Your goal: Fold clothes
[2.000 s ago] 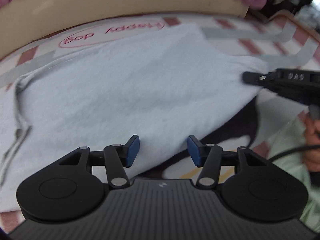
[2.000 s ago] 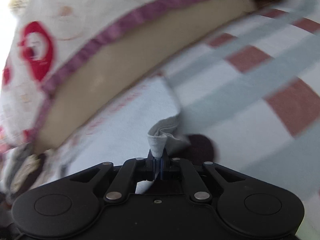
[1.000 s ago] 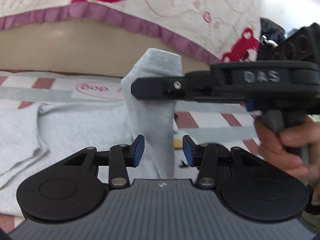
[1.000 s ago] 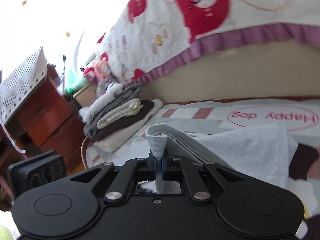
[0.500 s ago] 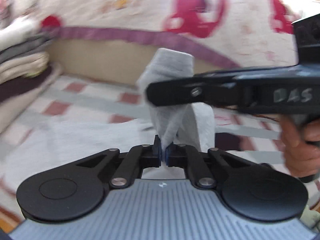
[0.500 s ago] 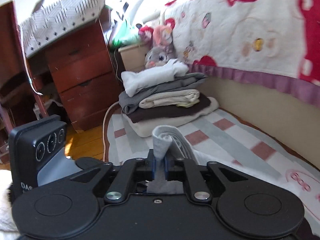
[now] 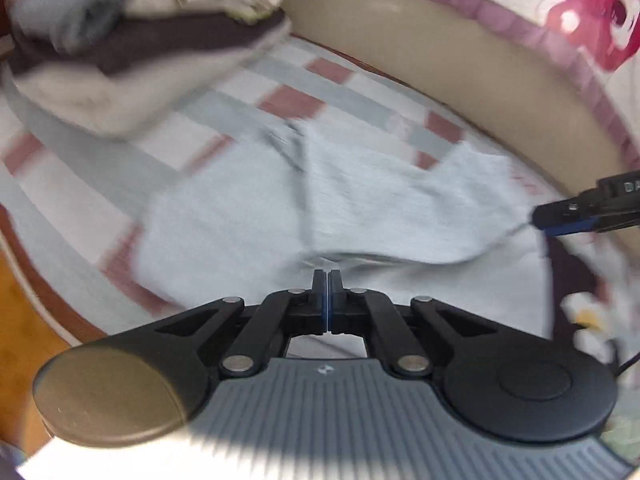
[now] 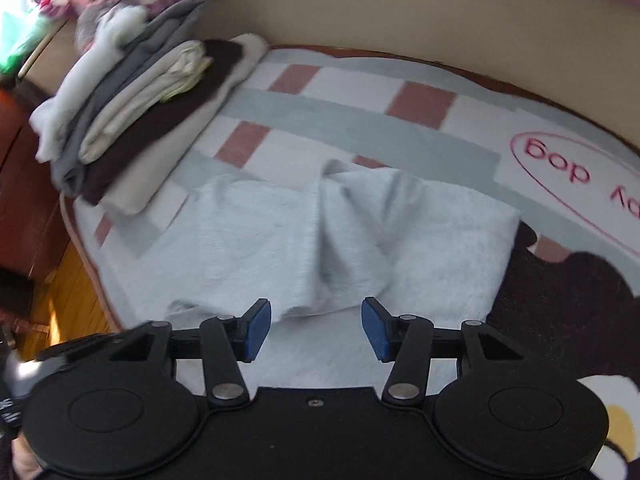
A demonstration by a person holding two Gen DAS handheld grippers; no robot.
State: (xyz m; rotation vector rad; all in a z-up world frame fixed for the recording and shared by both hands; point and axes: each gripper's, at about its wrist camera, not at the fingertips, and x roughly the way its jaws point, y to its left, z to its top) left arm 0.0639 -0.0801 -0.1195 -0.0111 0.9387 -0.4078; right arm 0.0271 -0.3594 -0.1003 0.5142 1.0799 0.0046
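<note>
A light grey garment (image 7: 360, 208) lies folded over on the checked rug (image 7: 280, 100), with one flap draped across its middle. My left gripper (image 7: 327, 280) is shut at the garment's near edge; the frame does not show cloth between its pads. In the right wrist view the same garment (image 8: 344, 232) lies flat and rumpled in the middle. My right gripper (image 8: 316, 328) is open and empty just above its near edge. The right gripper's finger (image 7: 576, 216) shows at the garment's right side in the left wrist view.
A stack of folded clothes (image 8: 132, 120) sits at the rug's far left corner, also in the left wrist view (image 7: 132, 40). A beige bed base (image 8: 440, 16) runs along the back. Wooden floor (image 8: 68, 280) lies left of the rug.
The garment was held up between both grippers; now it lies on the rug. My right gripper has opened and let it go. Both grippers have dropped low over the rug.
</note>
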